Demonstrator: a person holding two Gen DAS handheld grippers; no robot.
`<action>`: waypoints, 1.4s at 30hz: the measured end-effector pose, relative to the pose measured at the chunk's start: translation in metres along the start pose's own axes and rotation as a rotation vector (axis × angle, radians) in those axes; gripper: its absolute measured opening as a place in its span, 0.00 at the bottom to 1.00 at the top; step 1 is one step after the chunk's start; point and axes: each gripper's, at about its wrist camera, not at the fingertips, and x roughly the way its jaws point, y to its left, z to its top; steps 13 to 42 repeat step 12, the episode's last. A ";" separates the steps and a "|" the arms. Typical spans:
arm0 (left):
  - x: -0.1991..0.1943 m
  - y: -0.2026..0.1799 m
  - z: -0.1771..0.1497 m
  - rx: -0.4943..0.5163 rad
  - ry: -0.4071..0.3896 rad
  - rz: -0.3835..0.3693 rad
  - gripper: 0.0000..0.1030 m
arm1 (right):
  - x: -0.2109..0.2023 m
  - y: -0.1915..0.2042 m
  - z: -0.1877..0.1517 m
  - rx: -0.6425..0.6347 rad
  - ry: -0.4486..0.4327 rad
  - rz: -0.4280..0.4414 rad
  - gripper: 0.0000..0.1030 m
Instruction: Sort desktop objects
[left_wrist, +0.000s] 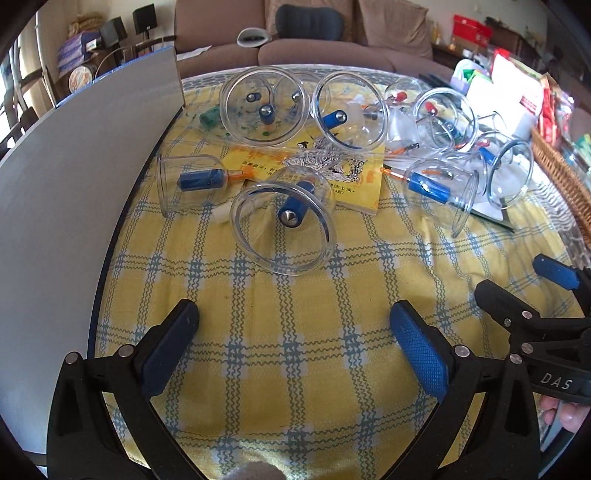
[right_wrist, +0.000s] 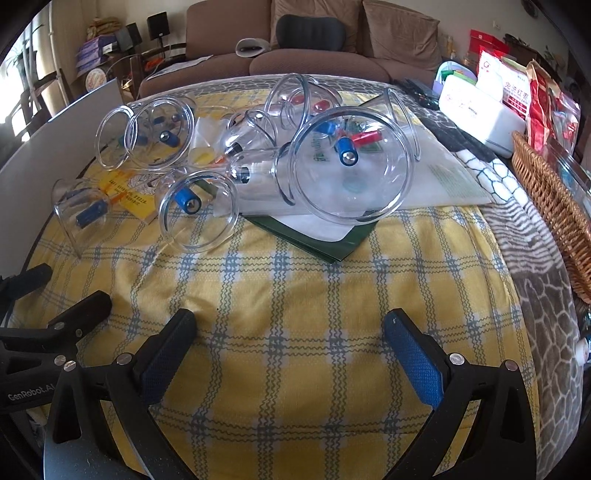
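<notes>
Starting with the nearest cupping cup (left_wrist: 283, 225) looked the sound choice, since it lay alone on its side toward the middle of the tabletop (left_wrist: 295, 350), its round mouth facing the left tongs (left_wrist: 293, 341). Those tongs hung spread wide and empty above the yellow plaid cloth (right_wrist: 295, 295) near the front edge; the right tongs (right_wrist: 290, 345) were likewise spread and held nothing. A clear, curved wall would probably slip, so pinching across the rim, one finger inside and one outside, seemed safer than squeezing the belly. The cups were transparent plastic bells, each with a blue valve stem (left_wrist: 293, 210) tipped in metal; a few farther back showed red stems. Most lay tumbled toward the far edge, some overlapping a yellow booklet (left_wrist: 332, 173) and a large cup (right_wrist: 351, 166) resting on white papers (right_wrist: 454, 177) and a dark green folder (right_wrist: 325, 240). A wicker basket (right_wrist: 554, 192) sat at the right edge.
</notes>
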 end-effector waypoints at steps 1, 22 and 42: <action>0.000 0.000 0.000 0.000 0.000 0.000 1.00 | 0.000 0.000 0.000 0.000 0.000 0.000 1.00; 0.000 0.000 0.001 -0.001 -0.001 0.000 1.00 | 0.001 -0.001 0.001 0.000 0.001 0.000 1.00; 0.000 0.000 0.001 -0.001 -0.001 0.000 1.00 | 0.001 -0.001 0.001 0.000 0.001 0.000 1.00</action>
